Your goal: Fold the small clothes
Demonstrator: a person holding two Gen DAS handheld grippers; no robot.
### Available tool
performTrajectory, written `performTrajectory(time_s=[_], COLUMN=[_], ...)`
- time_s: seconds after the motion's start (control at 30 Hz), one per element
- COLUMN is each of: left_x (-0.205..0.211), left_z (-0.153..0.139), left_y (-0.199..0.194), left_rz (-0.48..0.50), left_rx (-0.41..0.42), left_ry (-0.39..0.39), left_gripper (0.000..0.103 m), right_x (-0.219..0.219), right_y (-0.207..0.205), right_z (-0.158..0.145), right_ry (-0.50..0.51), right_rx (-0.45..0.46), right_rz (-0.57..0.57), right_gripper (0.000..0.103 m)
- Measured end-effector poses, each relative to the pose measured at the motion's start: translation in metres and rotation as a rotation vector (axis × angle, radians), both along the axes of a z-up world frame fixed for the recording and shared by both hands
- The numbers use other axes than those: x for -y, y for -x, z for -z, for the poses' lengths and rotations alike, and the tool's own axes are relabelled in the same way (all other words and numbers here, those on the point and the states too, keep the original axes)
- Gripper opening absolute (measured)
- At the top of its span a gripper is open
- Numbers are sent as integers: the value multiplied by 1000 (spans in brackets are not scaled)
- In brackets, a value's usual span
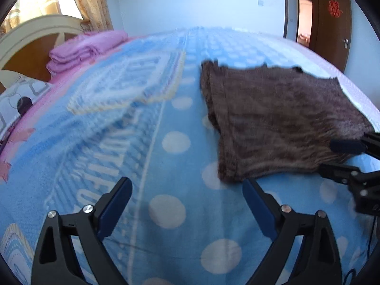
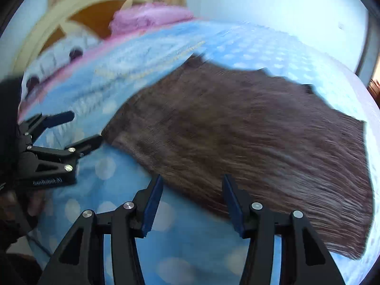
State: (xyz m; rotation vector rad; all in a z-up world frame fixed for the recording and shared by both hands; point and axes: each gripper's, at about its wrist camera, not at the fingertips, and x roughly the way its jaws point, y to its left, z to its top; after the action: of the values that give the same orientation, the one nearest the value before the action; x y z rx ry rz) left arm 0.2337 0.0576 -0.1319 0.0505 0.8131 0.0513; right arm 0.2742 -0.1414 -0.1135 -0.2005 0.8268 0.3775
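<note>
A small brown fuzzy garment [image 1: 273, 118] lies flat on the blue dotted bed cover [image 1: 175, 142], right of centre in the left wrist view. It fills the middle of the right wrist view [image 2: 249, 137]. My left gripper [image 1: 187, 190] is open and empty, just before the garment's near left corner. It also shows at the left in the right wrist view [image 2: 83, 128]. My right gripper [image 2: 192, 190] is open and empty at the garment's near edge. It shows at the right edge in the left wrist view [image 1: 332, 154].
A folded pink blanket [image 1: 83, 47] lies at the far left by the cream and wood headboard [image 1: 30, 35]. A patterned pillow [image 1: 16, 99] lies at the left edge. A wooden door [image 1: 332, 23] stands at the back right.
</note>
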Motion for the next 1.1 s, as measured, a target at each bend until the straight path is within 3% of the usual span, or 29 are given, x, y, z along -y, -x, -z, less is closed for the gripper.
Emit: performTrajectory(time_s=[0.1,0.2,0.23,0.37,0.57,0.67,0.77,0.93,1.1], left_x=[6,13,16,20,-6,-16,-33,-60,-67], left_z=[-25,-30,-25,17,14,4,-10,-19,-16], left_y=[-6,-26,-33,-52,-23,-19,-30,-62,-88], left_rz=[11,20,19,0,-15,-19,-58,-86,-50], left_rx=[80,94,81,-88,-84,-64,-28,1,-18], left_ry=[-16,-6,-23,-83,40,96,115,109,142], left_gripper=[98,101,101,99,102,102,102,102,102], right_x=[62,124,140,152,130,103,45,-64,-122], right_y=[-14,-27,-28,4,21,23,31,44,41], right_z=[-11,4,19,29,21,0,-9,8,28], right_ry=[37,34,42,-22,70,90,152,279,350], right_rx=[46,-18,-77,-90,-78,17,73,158,209], right_rz=[183,360,397,376,361,331,152,-116,-216], right_gripper=[53,53,53,53,53,53,55,57,57])
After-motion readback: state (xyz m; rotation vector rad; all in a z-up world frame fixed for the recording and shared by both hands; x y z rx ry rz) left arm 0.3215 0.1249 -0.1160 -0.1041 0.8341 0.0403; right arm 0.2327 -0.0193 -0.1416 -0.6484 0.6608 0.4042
